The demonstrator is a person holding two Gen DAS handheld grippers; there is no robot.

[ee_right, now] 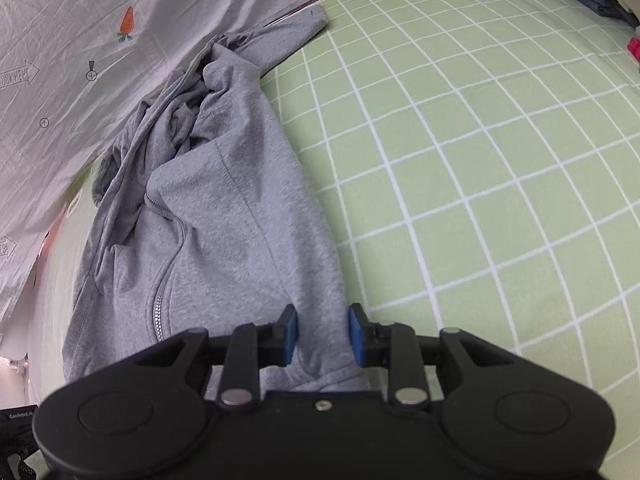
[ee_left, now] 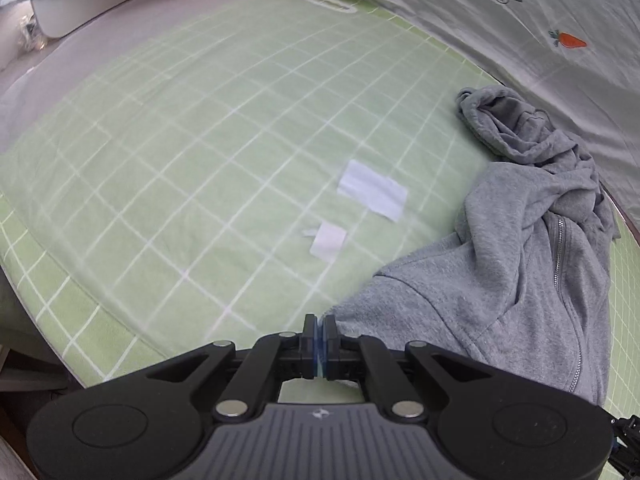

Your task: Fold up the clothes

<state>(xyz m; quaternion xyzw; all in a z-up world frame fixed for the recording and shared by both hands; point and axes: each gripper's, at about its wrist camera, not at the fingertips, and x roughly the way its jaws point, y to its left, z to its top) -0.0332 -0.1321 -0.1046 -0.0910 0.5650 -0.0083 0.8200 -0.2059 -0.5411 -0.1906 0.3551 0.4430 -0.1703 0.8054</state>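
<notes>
One grey zip hoodie (ee_right: pixel 224 216) crumpled, unfolded, on bed (ee_right: pixel 480 160); left hand-held gripper (ee_left: pixel 320 326) pressed together at hem, right hand-held gripper (ee_right: pixel 323 330) spread over fabric.

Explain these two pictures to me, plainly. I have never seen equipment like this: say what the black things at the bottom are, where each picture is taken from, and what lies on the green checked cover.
The black things are two-finger grippers, one in each of a person's hands, each with a fisheye camera looking along its fingers. One picture is from the left gripper: its jaws are together at the edge of a grey zip hoodie, though a grip cannot be confirmed. The other is from the right gripper: its blue pads stand apart, with hoodie cloth between them, not pinched. The hoodie lies crumpled on the green checked cover. Two white paper scraps lie nearby, and a white carrot-print sheet sits behind.
</notes>
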